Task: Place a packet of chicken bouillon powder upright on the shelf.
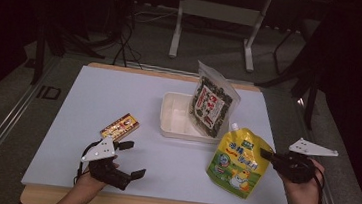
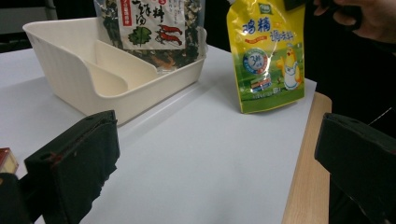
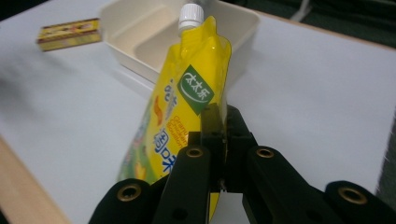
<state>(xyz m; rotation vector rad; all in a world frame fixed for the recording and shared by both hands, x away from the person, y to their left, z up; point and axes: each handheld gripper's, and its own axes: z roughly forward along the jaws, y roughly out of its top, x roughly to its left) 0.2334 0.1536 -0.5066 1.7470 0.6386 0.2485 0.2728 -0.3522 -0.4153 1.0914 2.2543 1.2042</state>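
R gripper (image 3: 219, 135) clamping yellow pouch (image 1: 236, 160) edge, pouch upright, spout up

Yellow pouch (image 1: 236, 160) with green label and white cap; cream tray (image 1: 172, 126); yellow-red box (image 1: 120, 126); black tongs (image 1: 130, 158)

White counter (image 1: 119, 101) with a wooden edge, dark floor around it. Cream divided tray (image 1: 175, 115) right of centre; a clear bag of dark dried food (image 1: 213, 104) with a red-and-white label stands tilted at its right end. Yellow spouted pouch (image 1: 236, 161), near right of the tray, gripped at its right edge by the right gripper (image 1: 267, 154). Small yellow-and-red box (image 1: 120, 126) lies flat, left of centre. Left gripper (image 1: 130, 159) near the front edge, just beside the box, fingers spread apart, holding nothing.
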